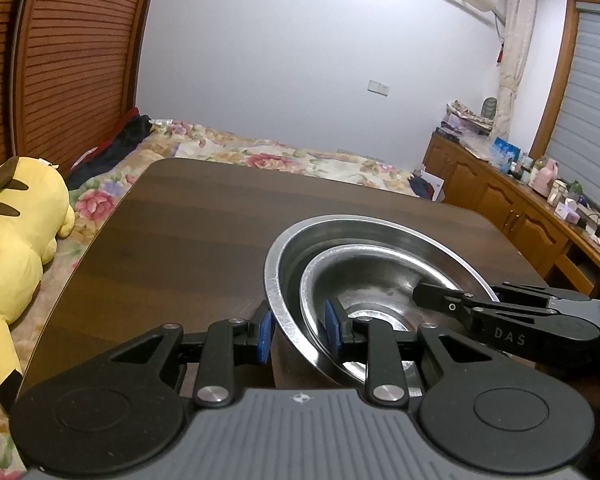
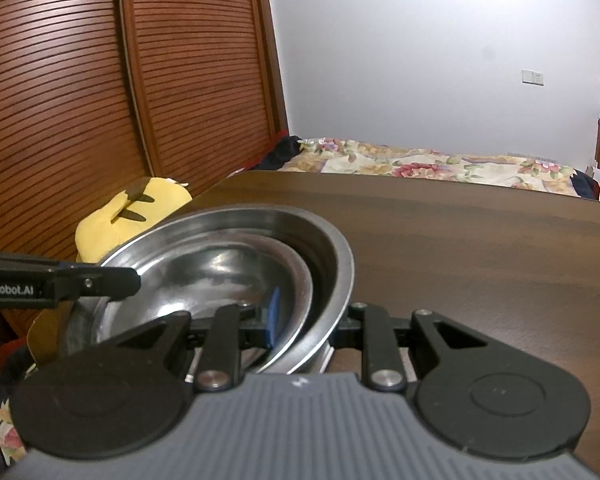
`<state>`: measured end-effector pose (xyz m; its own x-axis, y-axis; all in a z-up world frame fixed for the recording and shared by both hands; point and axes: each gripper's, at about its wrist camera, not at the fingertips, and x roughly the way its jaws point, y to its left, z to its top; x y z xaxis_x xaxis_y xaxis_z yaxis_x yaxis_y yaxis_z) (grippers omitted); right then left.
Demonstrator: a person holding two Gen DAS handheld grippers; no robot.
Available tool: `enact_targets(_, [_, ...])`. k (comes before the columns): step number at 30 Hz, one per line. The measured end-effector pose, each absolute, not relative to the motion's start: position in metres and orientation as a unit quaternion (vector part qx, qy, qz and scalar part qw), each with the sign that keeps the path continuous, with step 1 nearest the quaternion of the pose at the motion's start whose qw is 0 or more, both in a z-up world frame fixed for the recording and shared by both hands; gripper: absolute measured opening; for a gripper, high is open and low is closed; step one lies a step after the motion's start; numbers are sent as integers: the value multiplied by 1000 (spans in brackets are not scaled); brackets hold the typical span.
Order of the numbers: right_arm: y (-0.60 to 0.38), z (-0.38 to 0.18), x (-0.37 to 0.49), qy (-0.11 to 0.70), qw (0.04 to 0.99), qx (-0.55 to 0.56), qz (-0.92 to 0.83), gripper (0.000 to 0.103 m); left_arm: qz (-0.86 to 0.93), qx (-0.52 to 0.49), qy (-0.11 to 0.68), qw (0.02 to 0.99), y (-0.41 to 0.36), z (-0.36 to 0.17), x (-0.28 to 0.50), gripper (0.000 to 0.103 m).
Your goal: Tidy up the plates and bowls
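Two steel bowls sit nested on the dark wooden table (image 1: 188, 216), the smaller bowl (image 1: 364, 280) tipped inside the larger bowl (image 1: 300, 236), leaning toward its near wall. The left gripper (image 1: 298, 330) straddles the near rims: one blue pad (image 1: 265, 334) outside the large bowl, the other inside the small one, jaws spread with a gap on either side, so it is parted rather than clamping. From the other side, the right gripper (image 2: 306, 320) does the same, one blue pad (image 2: 274, 314) down inside the small bowl, its partner hidden behind the large bowl's wall; the fingers stand wide, though whether they pinch the rims cannot be told. Each tool's black finger shows in the other's view. Beyond the table lie a floral bedspread (image 1: 284, 158) and a yellow plush toy (image 1: 16, 220).
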<state>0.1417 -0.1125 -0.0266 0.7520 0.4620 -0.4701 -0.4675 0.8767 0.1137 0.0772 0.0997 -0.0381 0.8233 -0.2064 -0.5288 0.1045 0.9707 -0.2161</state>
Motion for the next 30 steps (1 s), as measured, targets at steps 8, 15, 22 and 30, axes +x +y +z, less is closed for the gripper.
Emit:
enact_targets(8, [-109,-29,143,246,935,-13,255,27,-79,-85,278,954,98,-40,75,30])
enact_targets(15, [-110,-29,144,248,931,-8,268,37,-69,-79,278,955,94,-40,74,30])
enact_targets(22, [-117,-24,140,236,938,-8,253,51,-62,-73,279,955,95,-39,75,30])
enact_targets(30, [-127,-10,135,218,945,3,245,55,-47,-61,266,961,96,-27,72,39])
